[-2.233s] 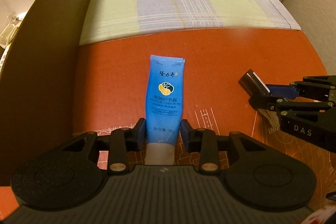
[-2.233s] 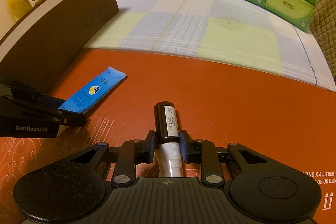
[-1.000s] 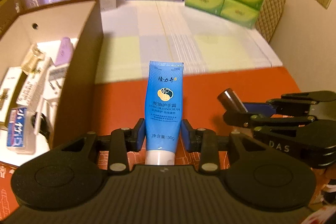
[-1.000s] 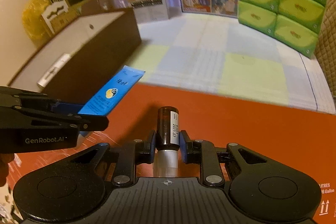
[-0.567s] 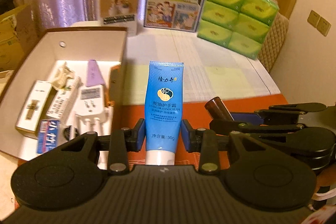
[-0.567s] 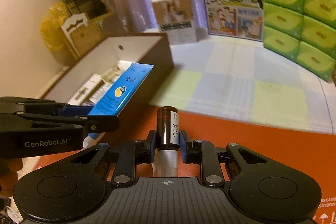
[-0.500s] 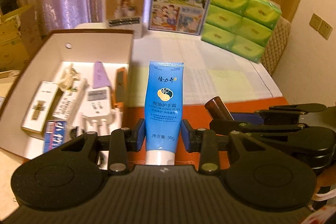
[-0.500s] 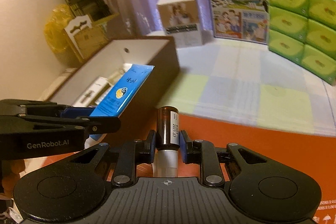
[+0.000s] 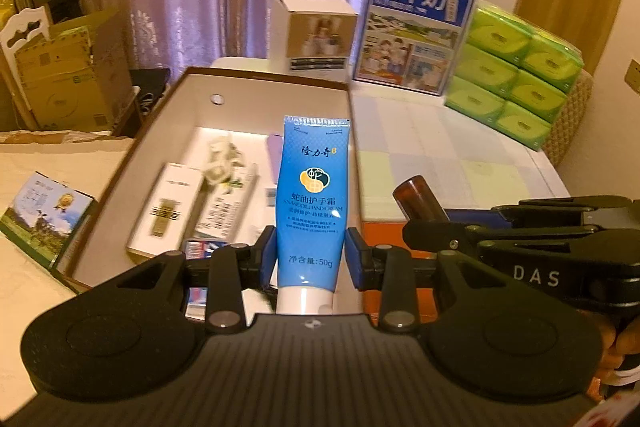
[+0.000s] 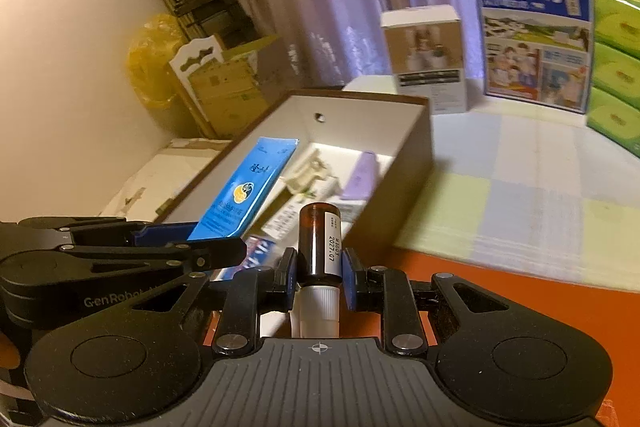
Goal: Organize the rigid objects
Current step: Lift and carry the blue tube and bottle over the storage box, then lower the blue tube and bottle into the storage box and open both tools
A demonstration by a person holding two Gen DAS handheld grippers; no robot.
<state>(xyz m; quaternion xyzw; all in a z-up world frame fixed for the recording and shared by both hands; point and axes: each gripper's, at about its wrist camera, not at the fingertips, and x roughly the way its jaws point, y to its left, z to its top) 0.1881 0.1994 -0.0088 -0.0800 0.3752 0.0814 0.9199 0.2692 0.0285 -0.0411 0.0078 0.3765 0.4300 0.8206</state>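
Left wrist: left claw (image 9: 311, 259) clamps blue tube (image 9: 314, 195); right claw (image 10: 319, 279) clamps brown vial (image 10: 320, 243).

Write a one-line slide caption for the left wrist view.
Left gripper clamps a blue hand cream tube above the open box, right gripper alongside with a brown vial.

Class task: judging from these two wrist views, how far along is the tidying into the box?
Done: several items already lie in the open box. In hand: the left gripper clamps a blue tube; the right gripper clamps a brown vial. Left: set both inside the box.
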